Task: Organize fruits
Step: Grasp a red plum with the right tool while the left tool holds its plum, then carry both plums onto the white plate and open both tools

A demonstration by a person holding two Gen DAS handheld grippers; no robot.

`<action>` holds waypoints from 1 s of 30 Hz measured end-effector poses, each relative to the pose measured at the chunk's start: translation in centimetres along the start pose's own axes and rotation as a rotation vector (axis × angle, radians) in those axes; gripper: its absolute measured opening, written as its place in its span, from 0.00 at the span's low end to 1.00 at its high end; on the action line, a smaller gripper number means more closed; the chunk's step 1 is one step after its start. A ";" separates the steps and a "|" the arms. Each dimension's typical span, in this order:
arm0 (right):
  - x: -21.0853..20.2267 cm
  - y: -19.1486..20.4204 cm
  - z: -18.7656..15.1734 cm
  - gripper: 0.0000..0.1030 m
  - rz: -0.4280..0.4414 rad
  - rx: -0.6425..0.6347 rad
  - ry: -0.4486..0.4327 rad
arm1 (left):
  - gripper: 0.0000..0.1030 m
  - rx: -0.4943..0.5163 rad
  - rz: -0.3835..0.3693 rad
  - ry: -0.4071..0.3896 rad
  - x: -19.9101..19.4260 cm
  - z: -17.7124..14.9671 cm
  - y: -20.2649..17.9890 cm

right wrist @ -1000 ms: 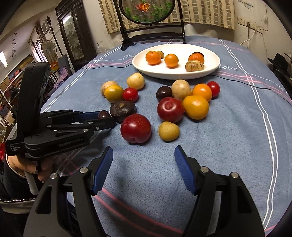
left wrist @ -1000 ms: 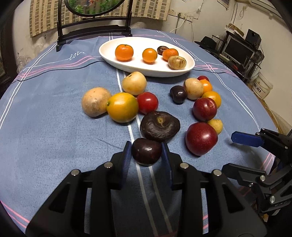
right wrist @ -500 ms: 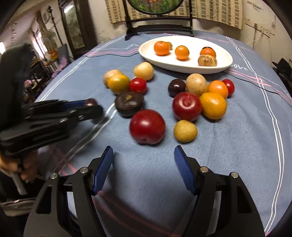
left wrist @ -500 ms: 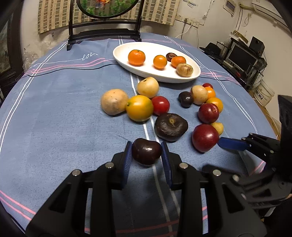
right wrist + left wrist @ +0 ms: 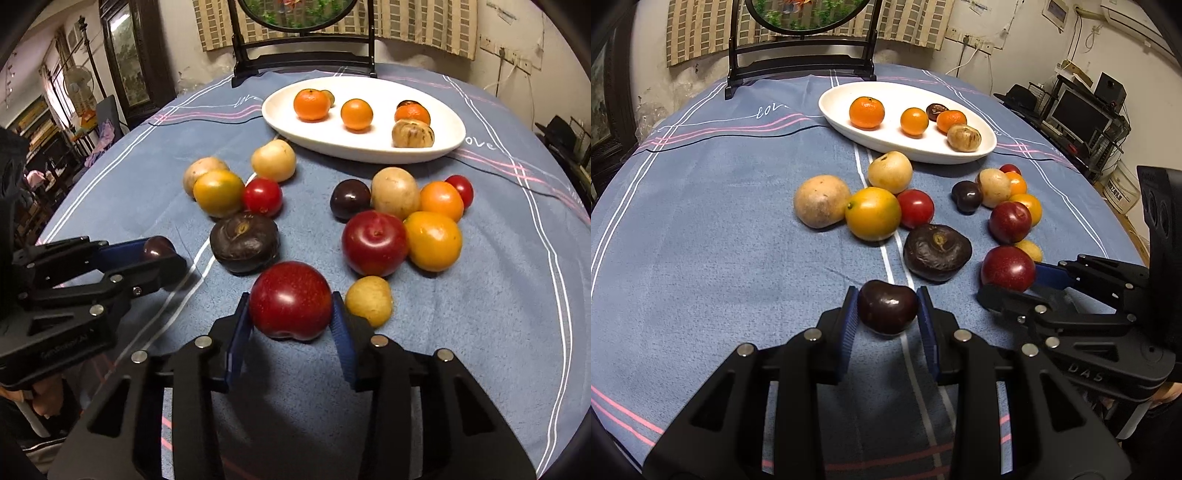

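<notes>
My left gripper (image 5: 887,310) is shut on a small dark purple plum (image 5: 887,306) and holds it a little above the blue cloth. It also shows in the right wrist view (image 5: 159,248). My right gripper (image 5: 291,314) has its jaws closed against a big red plum (image 5: 291,298), which rests on the cloth; it shows in the left wrist view (image 5: 1008,268) too. A white oval plate (image 5: 960,157) at the back holds oranges and other small fruit. Several loose fruits lie between plate and grippers.
A wrinkled dark fruit (image 5: 243,242) lies between the two grippers. A small yellow fruit (image 5: 368,300) touches the right finger's side. A black mirror stand (image 5: 801,70) stands behind the plate. Shelves and a monitor (image 5: 1075,114) are beyond the table's right edge.
My right gripper moved forward and closed on the big red plum. My left gripper lifted the dark plum slightly and drew back from the fruit pile.
</notes>
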State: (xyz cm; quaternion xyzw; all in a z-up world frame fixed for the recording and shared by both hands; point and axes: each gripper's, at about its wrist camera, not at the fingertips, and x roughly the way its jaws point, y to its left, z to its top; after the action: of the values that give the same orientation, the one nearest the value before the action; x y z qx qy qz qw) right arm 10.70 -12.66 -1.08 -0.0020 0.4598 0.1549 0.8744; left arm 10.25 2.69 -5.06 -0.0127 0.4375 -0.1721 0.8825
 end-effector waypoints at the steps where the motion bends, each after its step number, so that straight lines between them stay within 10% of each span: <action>1: -0.3 -0.2 -0.2 0.41 0.009 0.005 0.000 | 0.31 0.001 0.000 0.000 0.0 0.0 0.0; 15: -6.7 -6.5 1.0 0.41 0.055 0.067 -0.157 | 0.31 0.047 -0.041 -0.038 -1.1 3.1 -0.6; 30: 0.3 -10.0 15.7 0.41 -0.049 0.035 -0.178 | 0.31 0.068 0.036 -0.069 5.5 19.0 -0.9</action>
State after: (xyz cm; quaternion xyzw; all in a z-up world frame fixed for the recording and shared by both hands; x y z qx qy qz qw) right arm 26.18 -19.84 6.35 0.0159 0.3829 0.1249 0.9152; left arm 27.81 -2.28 2.54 0.0189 0.4007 -0.1705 0.9000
